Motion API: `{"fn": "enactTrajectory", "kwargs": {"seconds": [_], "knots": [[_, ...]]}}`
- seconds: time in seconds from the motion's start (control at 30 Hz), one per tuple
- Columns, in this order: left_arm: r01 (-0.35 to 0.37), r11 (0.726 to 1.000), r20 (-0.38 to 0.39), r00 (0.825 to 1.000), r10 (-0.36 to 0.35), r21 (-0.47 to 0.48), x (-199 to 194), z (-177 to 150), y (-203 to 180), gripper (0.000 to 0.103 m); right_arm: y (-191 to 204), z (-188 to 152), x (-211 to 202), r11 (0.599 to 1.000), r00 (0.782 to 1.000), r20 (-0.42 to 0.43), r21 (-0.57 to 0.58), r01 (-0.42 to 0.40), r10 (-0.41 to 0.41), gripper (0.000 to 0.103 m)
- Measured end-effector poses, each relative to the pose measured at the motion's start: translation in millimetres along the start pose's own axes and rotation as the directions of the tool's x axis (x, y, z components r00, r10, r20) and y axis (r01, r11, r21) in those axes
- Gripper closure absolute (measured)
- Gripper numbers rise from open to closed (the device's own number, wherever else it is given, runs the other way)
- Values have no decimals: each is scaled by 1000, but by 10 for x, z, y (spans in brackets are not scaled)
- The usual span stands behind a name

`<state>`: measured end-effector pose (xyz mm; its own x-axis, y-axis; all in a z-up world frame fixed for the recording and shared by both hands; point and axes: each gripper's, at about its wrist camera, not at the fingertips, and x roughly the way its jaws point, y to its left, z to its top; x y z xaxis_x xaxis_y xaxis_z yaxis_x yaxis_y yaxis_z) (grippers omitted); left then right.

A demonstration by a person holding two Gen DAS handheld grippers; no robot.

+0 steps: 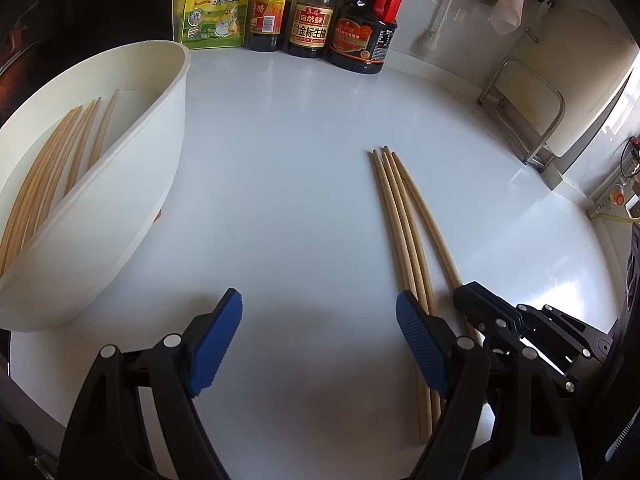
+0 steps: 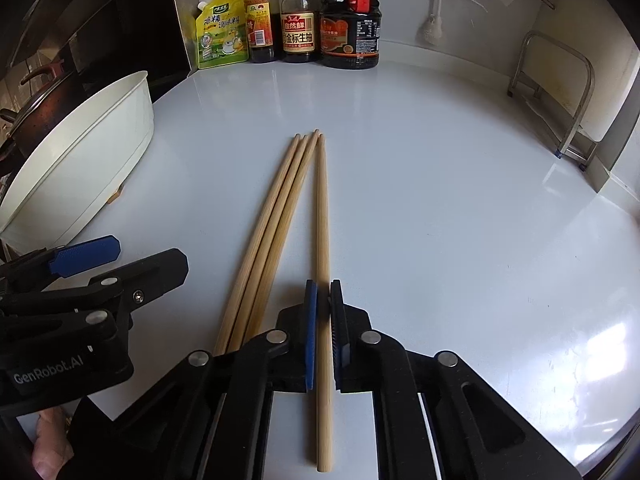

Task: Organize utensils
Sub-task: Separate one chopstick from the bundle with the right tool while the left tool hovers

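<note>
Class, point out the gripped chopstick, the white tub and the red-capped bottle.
gripped chopstick (image 2: 322, 208), right wrist view, mid-shaft.
white tub (image 1: 132, 184), left wrist view, outer wall.
red-capped bottle (image 2: 350, 36), right wrist view, label.

Bare counter (image 2: 440, 200) between chopsticks (image 2: 276, 216), bottles (image 2: 298, 20) and tub (image 2: 92, 148)

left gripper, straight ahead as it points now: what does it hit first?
Probably nothing close. The left gripper, open, faces bare counter; the tub lies left of its line, the loose chopsticks right. Farther on stand the sauce bottles, though depth is unclear.
</note>
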<state>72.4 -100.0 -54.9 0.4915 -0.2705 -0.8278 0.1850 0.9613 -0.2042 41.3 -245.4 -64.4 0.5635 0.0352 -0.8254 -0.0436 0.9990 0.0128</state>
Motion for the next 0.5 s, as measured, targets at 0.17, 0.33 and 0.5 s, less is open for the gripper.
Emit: {"fn": "enactTrajectory", "kwargs": {"seconds": [0.17,0.33,0.5], "knots": [[-2,1000,-8,1000,2,16,4,-56,-65,24,-97,-67,-54,1000,1000,8,29,7,-7,96],[-4,1000,-8,1000,5,21,21,-85,-129,22,-254,-176,-126,997,1000,13,80,11,-12,96],[-14,999,-9,1000,14,40,70,-86,-218,22,-358,-247,-175,994,1000,19,108,9,-11,96]]}}
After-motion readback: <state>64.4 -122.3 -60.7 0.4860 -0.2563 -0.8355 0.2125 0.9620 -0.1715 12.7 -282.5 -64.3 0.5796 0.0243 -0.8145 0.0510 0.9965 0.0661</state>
